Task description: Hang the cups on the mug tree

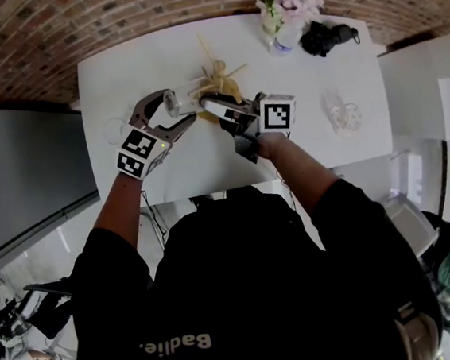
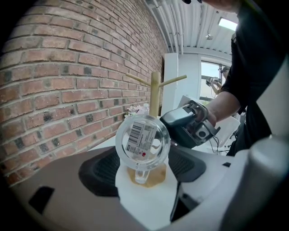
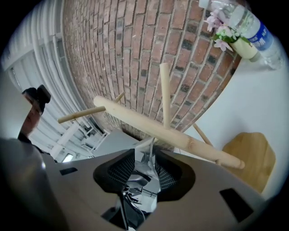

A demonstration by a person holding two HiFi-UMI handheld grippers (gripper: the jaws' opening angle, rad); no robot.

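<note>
Bright light is bleaching the table (image 1: 341, 67) in the head view, while the floor (image 1: 25, 180) left of it is lying dim. Above the table, highlights are glinting on the cup (image 2: 142, 142). Beyond it, fisheye bending is curving the wall (image 2: 67, 67) and a window (image 2: 210, 79) is glaring.

White table (image 1: 120, 90), mug tree (image 1: 219, 77), left tongs (image 1: 182, 109) around clear cup (image 1: 175, 102), right tongs (image 1: 211, 105) alongside.

My desk (image 1: 120, 90) is white, the wall (image 2: 67, 67) behind red-brown brick, the mug tree (image 3: 167, 131) pale wood. The cup (image 2: 142, 139) in my left tool (image 2: 144, 166) is clear with a black-barred white label; the glassy piece (image 3: 135, 182) in my right tool (image 3: 145, 169) looks silvery grey, I think
</note>
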